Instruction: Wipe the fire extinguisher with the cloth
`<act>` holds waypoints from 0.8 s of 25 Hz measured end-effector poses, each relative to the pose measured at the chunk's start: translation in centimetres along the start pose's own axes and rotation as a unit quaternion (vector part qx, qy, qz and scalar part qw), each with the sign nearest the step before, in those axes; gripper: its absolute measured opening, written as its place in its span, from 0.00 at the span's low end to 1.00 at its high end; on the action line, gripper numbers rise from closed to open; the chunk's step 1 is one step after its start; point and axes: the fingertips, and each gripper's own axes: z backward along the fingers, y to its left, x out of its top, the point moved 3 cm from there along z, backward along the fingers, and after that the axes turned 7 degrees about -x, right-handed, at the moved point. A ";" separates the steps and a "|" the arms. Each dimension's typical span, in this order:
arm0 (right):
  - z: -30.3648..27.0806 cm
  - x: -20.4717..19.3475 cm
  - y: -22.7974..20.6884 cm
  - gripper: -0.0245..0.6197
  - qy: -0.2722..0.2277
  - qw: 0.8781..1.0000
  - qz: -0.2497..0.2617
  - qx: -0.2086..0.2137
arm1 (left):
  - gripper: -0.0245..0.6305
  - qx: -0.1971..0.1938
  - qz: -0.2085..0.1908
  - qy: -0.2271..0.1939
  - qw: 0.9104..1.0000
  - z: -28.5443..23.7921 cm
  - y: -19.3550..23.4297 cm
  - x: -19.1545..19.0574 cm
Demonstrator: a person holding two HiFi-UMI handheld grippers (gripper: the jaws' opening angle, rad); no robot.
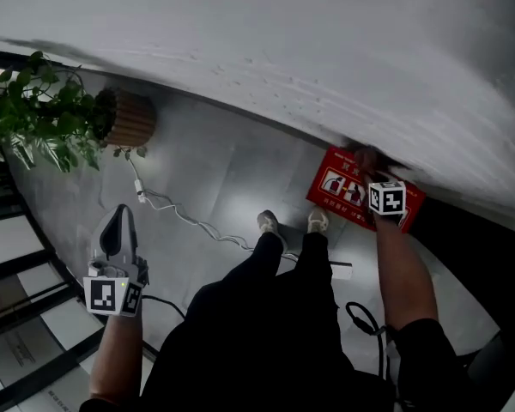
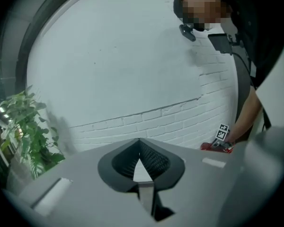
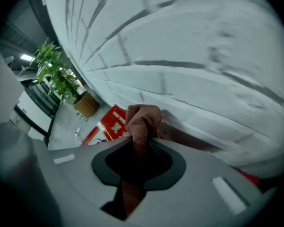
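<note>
A red fire extinguisher box (image 1: 348, 187) with white pictograms stands on the floor against the white brick wall. My right gripper (image 1: 366, 163) reaches down over its top edge, shut on a bunched brown cloth (image 3: 143, 119). In the right gripper view the cloth sticks out past the jaws, just above the red box (image 3: 114, 124). No extinguisher itself shows. My left gripper (image 1: 118, 215) hangs out to the left, far from the box, its jaws shut with nothing between them (image 2: 139, 143). From there the red box (image 2: 217, 147) shows small at the wall's foot.
A potted green plant (image 1: 34, 118) in a ribbed wooden pot (image 1: 130, 118) stands at the left by the wall. A white cable (image 1: 189, 220) runs across the grey floor. The person's shoes (image 1: 269, 222) stand close to the box. Dark glass frames (image 1: 17, 256) line the left.
</note>
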 end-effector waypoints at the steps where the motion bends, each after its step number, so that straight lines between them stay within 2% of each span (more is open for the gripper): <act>1: 1.1 -1.2 -2.2 0.13 -0.002 1.000 -0.019 -0.016 | 0.04 -0.011 -0.006 0.000 1.000 -0.9 -0.4 0.4; 5: 6.1 -6.3 -11.3 0.13 -0.008 0.990 -0.110 -0.093 | 0.04 -0.047 -0.007 -0.015 0.999 -3.6 -1.8 1.6; 8: 9.2 -10.2 -16.7 0.13 0.002 0.968 -0.194 -0.157 | 0.04 -0.063 -0.006 -0.021 0.998 -4.9 -2.9 1.7; 10: 10.9 -12.3 -18.3 0.13 0.004 0.957 -0.217 -0.194 | 0.04 -0.073 -0.026 -0.019 0.997 -5.0 -3.6 1.5; 11: 11.5 -12.6 -18.1 0.13 -0.006 0.958 -0.204 -0.200 | 0.04 -0.074 -0.030 -0.019 0.997 -4.8 -3.7 1.4; 13: 11.3 -10.8 -15.2 0.13 -0.039 0.974 -0.131 -0.180 | 0.04 -0.064 -0.022 -0.018 0.998 -4.0 -3.0 1.0; 15: 10.0 -7.0 -9.6 0.13 -0.073 0.988 -0.038 -0.129 | 0.04 -0.040 0.003 -0.019 0.999 -3.0 -1.8 0.5; 17: 8.0 -2.9 -3.2 0.13 -0.102 0.992 0.029 -0.065 | 0.04 -0.013 0.025 -0.017 0.999 -2.0 -0.7 -0.1; 20: 3.4 1.8 6.1 0.13 -0.105 0.991 0.079 0.031 | 0.04 0.017 0.025 -0.013 0.999 -0.1 0.1 -0.4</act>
